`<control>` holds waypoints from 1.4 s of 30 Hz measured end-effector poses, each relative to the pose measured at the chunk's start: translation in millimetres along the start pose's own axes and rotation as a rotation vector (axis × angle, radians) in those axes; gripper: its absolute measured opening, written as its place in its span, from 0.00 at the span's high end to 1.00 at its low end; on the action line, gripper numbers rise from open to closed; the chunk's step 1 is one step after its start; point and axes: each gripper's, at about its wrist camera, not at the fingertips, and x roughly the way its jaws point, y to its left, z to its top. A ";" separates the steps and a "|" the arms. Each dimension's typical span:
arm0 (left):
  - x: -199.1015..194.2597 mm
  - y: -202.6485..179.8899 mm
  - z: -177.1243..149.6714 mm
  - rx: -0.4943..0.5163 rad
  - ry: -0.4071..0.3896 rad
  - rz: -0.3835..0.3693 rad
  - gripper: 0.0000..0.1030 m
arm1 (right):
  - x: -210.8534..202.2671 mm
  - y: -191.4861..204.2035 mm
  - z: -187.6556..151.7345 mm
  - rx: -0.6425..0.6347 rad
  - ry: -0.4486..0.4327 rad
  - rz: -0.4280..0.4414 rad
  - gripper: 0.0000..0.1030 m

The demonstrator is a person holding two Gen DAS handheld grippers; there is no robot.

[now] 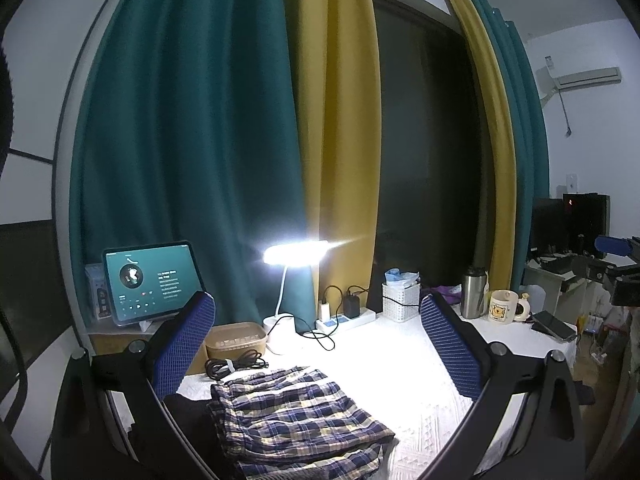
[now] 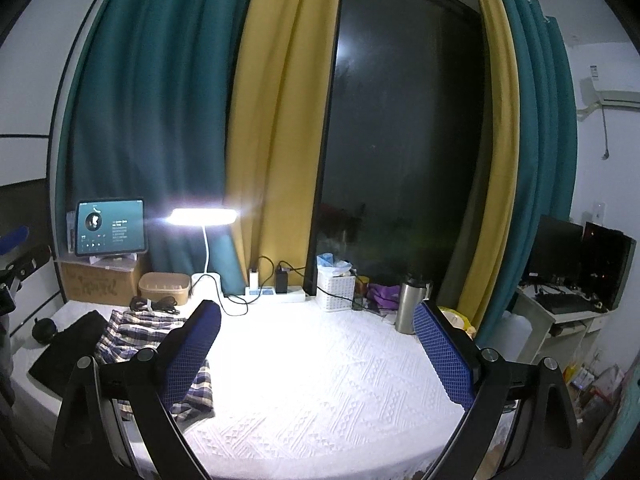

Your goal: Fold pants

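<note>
Plaid blue-and-cream pants (image 1: 296,420) lie folded in a stack near the left edge of your white textured tablecloth (image 2: 320,380), partly over a black cloth (image 2: 72,344). Your left gripper (image 1: 316,352) hangs above them, fingers spread wide, grasping nothing. Your right gripper (image 2: 316,352) hovers over bare cloth, likewise released, with a coiled black cable (image 1: 234,364) beyond the pants.
</note>
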 end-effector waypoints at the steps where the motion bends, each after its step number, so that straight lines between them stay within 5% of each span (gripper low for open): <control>1: 0.3 -0.4 -0.1 0.001 0.001 0.000 0.01 | 1.0 0.2 -0.1 0.000 0.002 0.000 0.05; 42: 4.5 7.5 -10.6 0.004 0.031 0.006 0.01 | 14.0 2.3 -6.0 -0.019 0.036 0.030 0.05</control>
